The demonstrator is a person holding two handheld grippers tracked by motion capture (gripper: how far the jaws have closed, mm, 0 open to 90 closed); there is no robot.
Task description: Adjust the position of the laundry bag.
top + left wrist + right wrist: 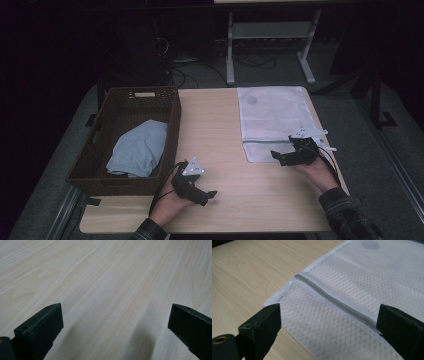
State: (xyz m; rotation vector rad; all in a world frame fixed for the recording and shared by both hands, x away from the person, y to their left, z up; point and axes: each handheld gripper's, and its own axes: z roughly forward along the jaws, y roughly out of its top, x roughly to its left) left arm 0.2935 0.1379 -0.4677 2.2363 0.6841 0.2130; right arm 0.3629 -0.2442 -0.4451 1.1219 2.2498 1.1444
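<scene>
Dark floor and desk legs are seen behind a pale wooden table [215, 120]. A white mesh bag [272, 120] is laid flat by the table's far right corner, its long side running from the far edge toward the near edge. Its grey zipper [337, 302] runs across it near its near end. The right gripper [280, 156] is held wide open at the bag's near edge. The left gripper [210, 196] is held wide open over bare wood near the near edge. A brown basket [172, 125] with blue cloth [140, 147] is set along the left edge. The mesh holes are seen in the right gripper view.
</scene>
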